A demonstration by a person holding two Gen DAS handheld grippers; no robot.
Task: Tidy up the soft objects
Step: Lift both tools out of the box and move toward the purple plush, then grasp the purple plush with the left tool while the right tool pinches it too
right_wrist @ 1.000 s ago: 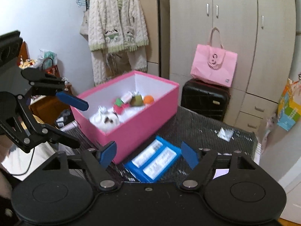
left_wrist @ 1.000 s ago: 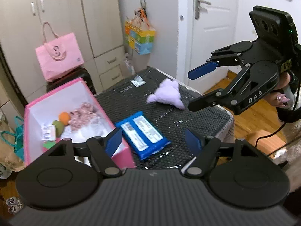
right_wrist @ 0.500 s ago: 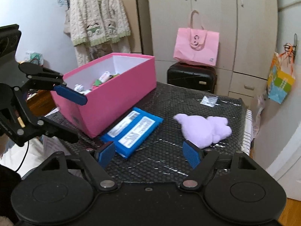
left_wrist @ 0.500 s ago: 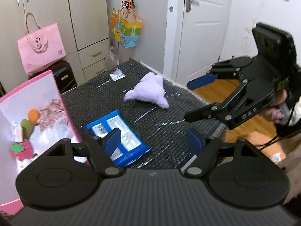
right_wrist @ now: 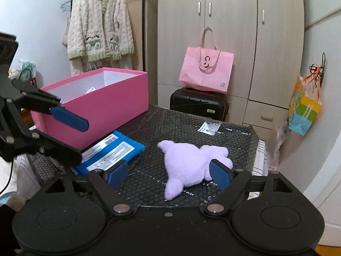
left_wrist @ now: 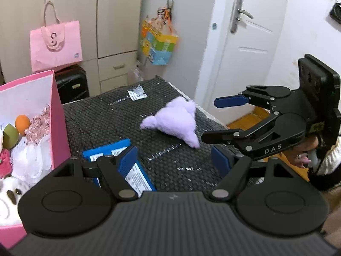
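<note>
A lilac plush toy (right_wrist: 188, 166) lies on the black textured table (right_wrist: 234, 137); in the left wrist view it (left_wrist: 175, 120) sits mid-table. My right gripper (right_wrist: 169, 173) is open, low over the table, with the plush partly between its fingers. My left gripper (left_wrist: 174, 161) is open and empty above a blue wipes pack (left_wrist: 119, 152), which also shows in the right wrist view (right_wrist: 110, 152). A pink box (right_wrist: 96, 104) at the left holds several soft items, among them an orange ball (left_wrist: 22, 122).
A small white packet (right_wrist: 210, 127) lies at the table's far side. A black suitcase (right_wrist: 199, 105) with a pink bag (right_wrist: 205, 71) stands behind the table. A colourful bag (right_wrist: 303, 112) hangs at the right. A door (left_wrist: 245, 49) is beyond the table edge.
My right gripper has swung right and moved down to the lilac plush, which now lies partly between its fingers. My left gripper has shifted a little; the pink box shows more at its left.
</note>
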